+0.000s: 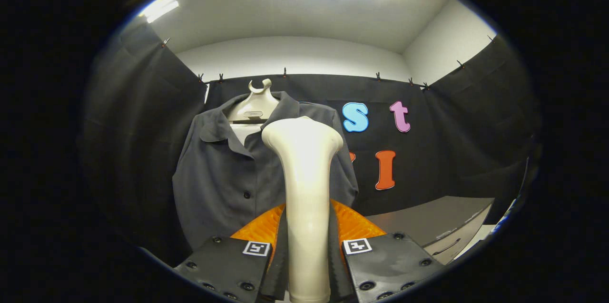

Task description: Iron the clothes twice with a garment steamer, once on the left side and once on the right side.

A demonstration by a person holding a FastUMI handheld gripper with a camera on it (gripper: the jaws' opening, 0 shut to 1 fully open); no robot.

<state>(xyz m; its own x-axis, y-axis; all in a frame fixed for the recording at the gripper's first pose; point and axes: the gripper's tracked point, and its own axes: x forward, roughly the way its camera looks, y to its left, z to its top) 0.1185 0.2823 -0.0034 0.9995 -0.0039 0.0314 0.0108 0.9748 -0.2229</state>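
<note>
A cream garment steamer (pixel 307 184) stands upright between my fingers, its handle pinched on both sides and its wide head pointing up. My gripper (pixel 308 246) is shut on that handle. Just beyond the steamer head hangs a dark grey short-sleeved shirt (pixel 223 174) with buttons down its front, on a cream hanger stand (pixel 254 103). The steamer head sits in front of the shirt's right half, close to the right shoulder. I cannot tell whether it touches the cloth.
A grey table surface (pixel 428 222) with a drawer front lies to the right, below the black cloth wall. Black cloth also closes in the left and right sides. White wall and ceiling lights lie above.
</note>
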